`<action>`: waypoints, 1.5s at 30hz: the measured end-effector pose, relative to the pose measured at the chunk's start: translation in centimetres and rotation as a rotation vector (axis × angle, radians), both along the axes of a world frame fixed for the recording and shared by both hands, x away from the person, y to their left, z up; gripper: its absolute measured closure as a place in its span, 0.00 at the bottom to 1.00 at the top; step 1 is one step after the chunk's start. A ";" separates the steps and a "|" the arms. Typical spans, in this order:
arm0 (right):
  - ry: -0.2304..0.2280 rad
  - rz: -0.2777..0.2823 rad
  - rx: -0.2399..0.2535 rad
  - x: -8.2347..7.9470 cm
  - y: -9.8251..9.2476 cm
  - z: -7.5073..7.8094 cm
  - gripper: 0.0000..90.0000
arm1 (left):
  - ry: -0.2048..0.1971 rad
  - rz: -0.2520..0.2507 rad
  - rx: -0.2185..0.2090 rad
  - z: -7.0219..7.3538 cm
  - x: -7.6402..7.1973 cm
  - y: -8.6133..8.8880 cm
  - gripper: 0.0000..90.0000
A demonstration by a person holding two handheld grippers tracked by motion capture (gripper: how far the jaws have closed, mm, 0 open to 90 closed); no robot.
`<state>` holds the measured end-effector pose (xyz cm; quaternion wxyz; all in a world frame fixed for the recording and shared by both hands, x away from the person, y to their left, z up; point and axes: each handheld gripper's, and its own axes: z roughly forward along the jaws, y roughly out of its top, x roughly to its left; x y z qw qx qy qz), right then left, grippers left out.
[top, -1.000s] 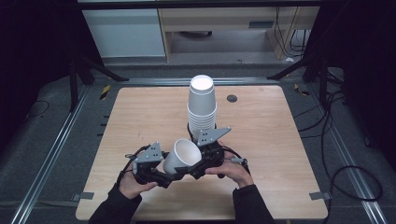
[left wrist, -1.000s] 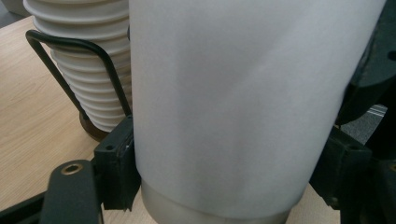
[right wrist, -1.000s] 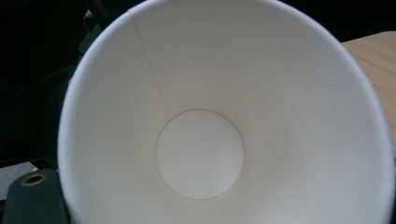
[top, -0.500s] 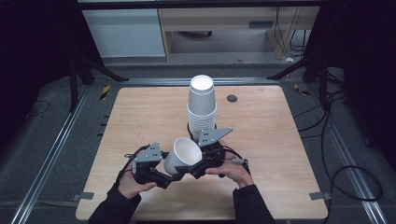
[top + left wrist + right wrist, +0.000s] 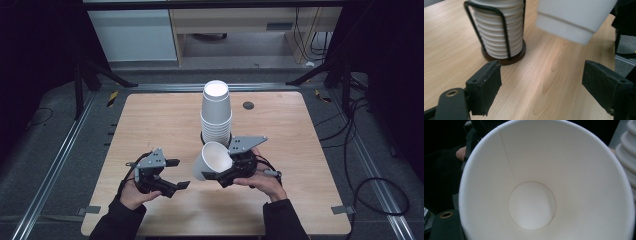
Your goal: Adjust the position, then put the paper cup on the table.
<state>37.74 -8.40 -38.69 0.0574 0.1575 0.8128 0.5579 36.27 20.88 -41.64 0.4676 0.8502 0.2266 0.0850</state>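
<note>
A pale wooden table (image 5: 165, 120) on dark grey flooring carries one stack of white paper cups (image 5: 216, 112) in a black wire holder, just in front of which one single white paper cup (image 5: 211, 160) is clamped by the right gripper (image 5: 226, 171), while the left gripper (image 5: 176, 174), left of the stack, is seen spread wide and empty.

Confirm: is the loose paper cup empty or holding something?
Empty: the right gripper view looks straight into the paper cup and shows only its bare white bottom.
</note>
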 end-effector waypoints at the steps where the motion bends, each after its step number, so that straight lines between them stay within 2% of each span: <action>1: -0.002 -0.012 -0.007 0.0 -0.3 0.0 0.16 | 0.005 0.017 -0.001 -0.1 0.1 0.2 0.17; 7: 0.004 -0.068 -0.045 -0.1 -2.1 0.2 0.16 | 0.025 0.093 0.007 -0.5 0.9 1.1 0.17; 13: -0.020 -0.157 -0.068 -0.4 -4.4 0.3 0.16 | 0.048 0.166 0.008 -0.7 1.4 1.9 0.18; 16: -0.033 -0.205 -0.086 -0.5 -5.5 0.1 0.16 | 0.057 0.202 0.005 -0.8 1.7 2.4 0.18; 20: -0.025 -0.281 -0.091 -0.6 -7.1 -0.3 0.16 | 0.064 0.247 0.006 -0.9 2.0 3.0 0.17; 22: -0.023 -0.335 -0.125 -0.5 -7.6 -0.4 0.15 | 0.065 0.265 0.005 -1.0 2.1 3.3 0.17; 26: -0.042 -0.424 -0.164 -0.5 -8.4 -0.2 0.15 | 0.069 0.290 0.004 -1.1 2.2 3.7 0.18; 33: -0.016 -0.504 -0.179 0.4 -9.6 -0.5 0.15 | 0.081 0.315 -0.006 -1.3 2.5 4.3 0.18; 39: 0.007 -0.615 -0.193 1.2 -10.9 -0.9 0.16 | 0.086 0.332 -0.001 -1.4 2.6 4.5 0.18; 45: 0.022 -0.734 -0.247 2.2 -12.4 -1.5 0.16 | 0.086 0.348 0.022 -1.8 2.9 4.5 0.18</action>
